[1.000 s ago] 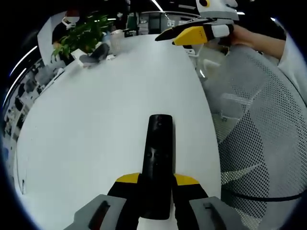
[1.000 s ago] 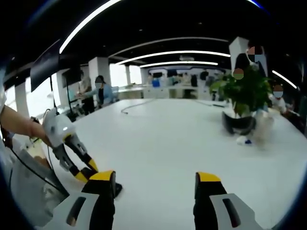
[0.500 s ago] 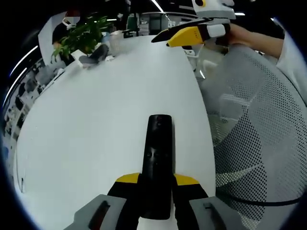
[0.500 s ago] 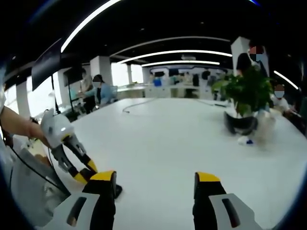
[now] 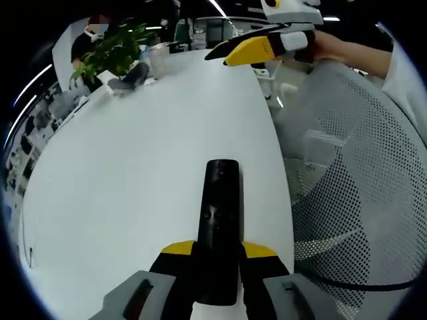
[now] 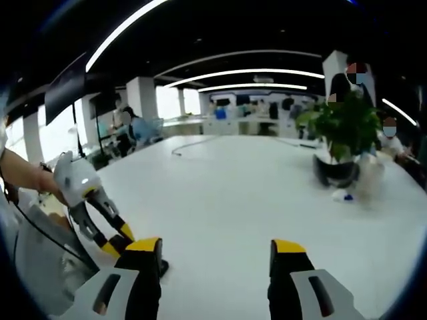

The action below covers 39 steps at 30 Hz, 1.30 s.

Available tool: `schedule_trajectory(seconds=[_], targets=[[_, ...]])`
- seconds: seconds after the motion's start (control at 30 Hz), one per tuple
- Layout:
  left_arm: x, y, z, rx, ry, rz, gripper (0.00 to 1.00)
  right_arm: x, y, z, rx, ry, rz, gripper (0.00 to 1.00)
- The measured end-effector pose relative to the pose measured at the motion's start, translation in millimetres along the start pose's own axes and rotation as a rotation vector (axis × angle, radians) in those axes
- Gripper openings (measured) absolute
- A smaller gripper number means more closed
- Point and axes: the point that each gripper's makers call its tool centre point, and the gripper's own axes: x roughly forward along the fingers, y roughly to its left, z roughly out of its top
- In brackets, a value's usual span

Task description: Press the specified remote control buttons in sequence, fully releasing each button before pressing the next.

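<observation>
- In the left gripper view the right gripper [image 5: 217, 53] sits a touch further left along the white table's [image 5: 133, 167] far edge than a second ago; the rest is unchanged.
- The left gripper [image 5: 217, 250] clamps the black remote control [image 5: 219, 220] between its jaws, the remote pointing out over the table.
- The right gripper's jaws stand wide apart with nothing between them, over the table.
- In the right gripper view the left gripper [image 6: 123, 243] is at lower left; the remote's buttons cannot be made out.
- A potted plant [image 6: 343, 143] stands far off.

The left yellow-tipped grey claw [image 5: 217, 257] is clamping its jaws on something between them; a bare forearm [image 6: 23, 175] is carrying it. The right yellow-tipped claw [image 6: 217, 260] is hanging with jaws spread apart.
</observation>
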Motion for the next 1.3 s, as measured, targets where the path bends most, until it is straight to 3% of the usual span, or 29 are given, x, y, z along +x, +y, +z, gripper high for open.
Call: schedule_trajectory(seconds=[1.3], targets=[[1,-13.9,0.7,0.0,-0.008,0.0,0.24,3,9,-7.0,-0.038,0.048,0.037,0.6]])
